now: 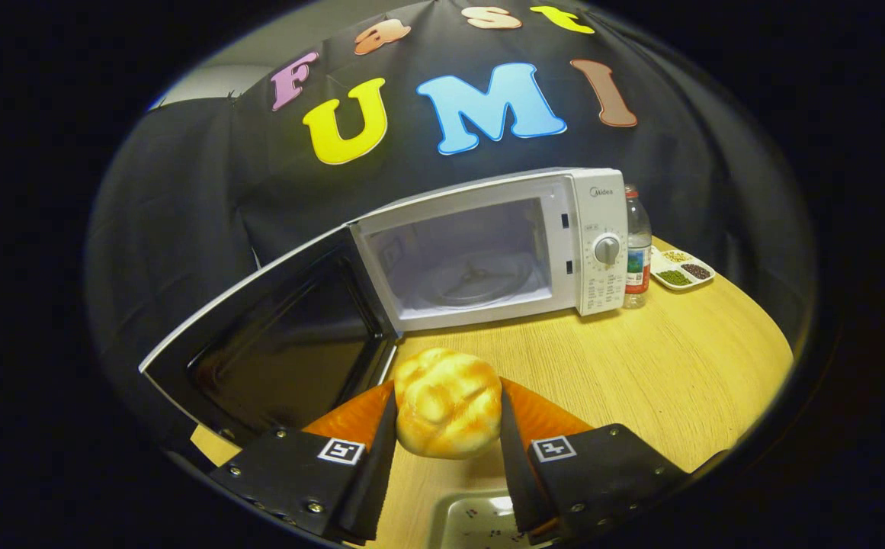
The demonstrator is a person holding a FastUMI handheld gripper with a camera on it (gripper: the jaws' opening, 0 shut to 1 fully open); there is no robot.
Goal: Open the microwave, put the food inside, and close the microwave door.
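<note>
A golden bread roll [447, 402] sits between my two orange fingers [357, 415], and my gripper [447, 408] is shut on it, holding it above the wooden table [640, 366]. Beyond the fingers stands the white microwave [488, 248]. Its door [278, 335] is swung wide open to the left, dark inner side showing. The cavity is lit, with a glass turntable [476, 286] on its floor. The roll hangs a short way in front of the cavity opening.
A water bottle [637, 252] stands right of the microwave's control panel. Behind it lies a white tray [682, 269] with small heaps of beans. A white dish [480, 518] lies on the table under the fingers.
</note>
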